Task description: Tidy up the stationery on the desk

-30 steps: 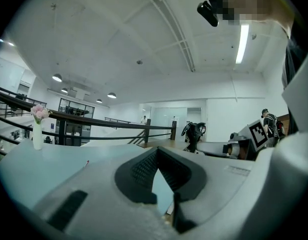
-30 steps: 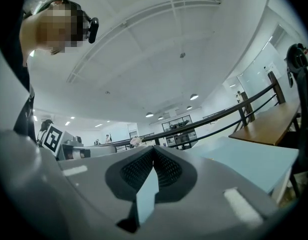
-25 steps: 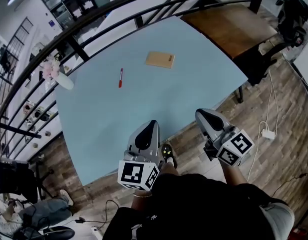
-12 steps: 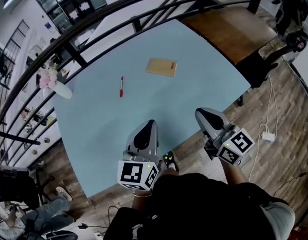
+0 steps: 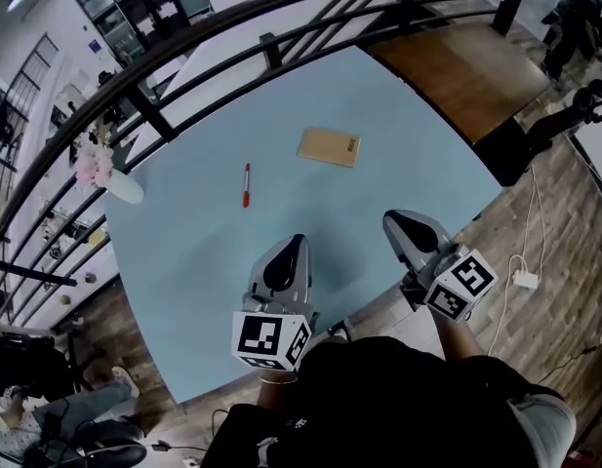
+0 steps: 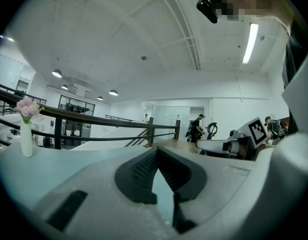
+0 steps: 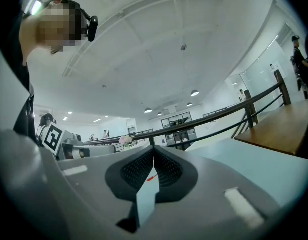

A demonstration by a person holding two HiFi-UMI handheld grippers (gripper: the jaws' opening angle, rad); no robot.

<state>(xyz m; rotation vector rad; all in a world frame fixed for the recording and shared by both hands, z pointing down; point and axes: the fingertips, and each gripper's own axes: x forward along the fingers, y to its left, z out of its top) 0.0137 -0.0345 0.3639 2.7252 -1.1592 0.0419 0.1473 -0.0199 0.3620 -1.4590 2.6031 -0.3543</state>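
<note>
The pale blue counter (image 5: 183, 242) beside the black railing (image 5: 213, 22) has drawn nearer. The red pen (image 5: 246, 184) and brown notebook (image 5: 329, 147) lie untouched ahead of the left claw (image 5: 297, 243) and right claw (image 5: 391, 222), both pressed together and empty, so tidying has yet to start.

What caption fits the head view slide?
Left gripper and right gripper, both shut and empty, at the near edge of the blue desk; red pen and tan notebook lie apart.

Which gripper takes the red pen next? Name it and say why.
Left, probably. The left gripper sits nearer the red pen, which lies just ahead of it; the right gripper is farther off. Both jaws are shut and empty.
</note>
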